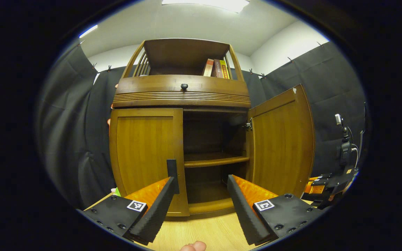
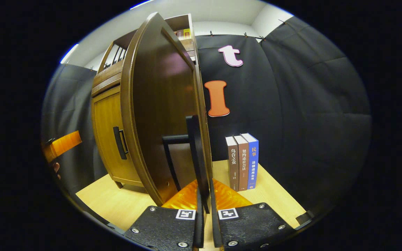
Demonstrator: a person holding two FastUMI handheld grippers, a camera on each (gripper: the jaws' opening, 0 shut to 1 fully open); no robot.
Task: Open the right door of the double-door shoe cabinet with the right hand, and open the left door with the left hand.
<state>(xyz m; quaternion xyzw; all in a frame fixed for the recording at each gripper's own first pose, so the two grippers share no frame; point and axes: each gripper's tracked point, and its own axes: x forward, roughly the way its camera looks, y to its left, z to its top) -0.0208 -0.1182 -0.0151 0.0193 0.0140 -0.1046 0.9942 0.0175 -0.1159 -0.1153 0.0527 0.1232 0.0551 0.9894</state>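
The wooden shoe cabinet (image 1: 181, 94) stands on a pale table. Its left door (image 1: 145, 157) is closed, and its right door (image 1: 281, 143) is swung wide, baring two inner shelves (image 1: 216, 159). My left gripper (image 1: 201, 184) is open in front of the cabinet, its left fingertip just below the left door's dark vertical handle (image 1: 172, 169). In the right gripper view the right door (image 2: 162, 104) fills the middle, edge-on. My right gripper (image 2: 204, 195) is shut on that door's black handle (image 2: 192, 153). The left door (image 2: 108, 136) and its handle (image 2: 119, 143) show beyond.
Three books (image 2: 243, 162) stand upright on the table against the booth wall, right of the open door. More books (image 1: 216, 68) sit on the cabinet's top shelf above a drawer knob (image 1: 184, 86). A camera on a stand (image 1: 342, 146) is at the far right.
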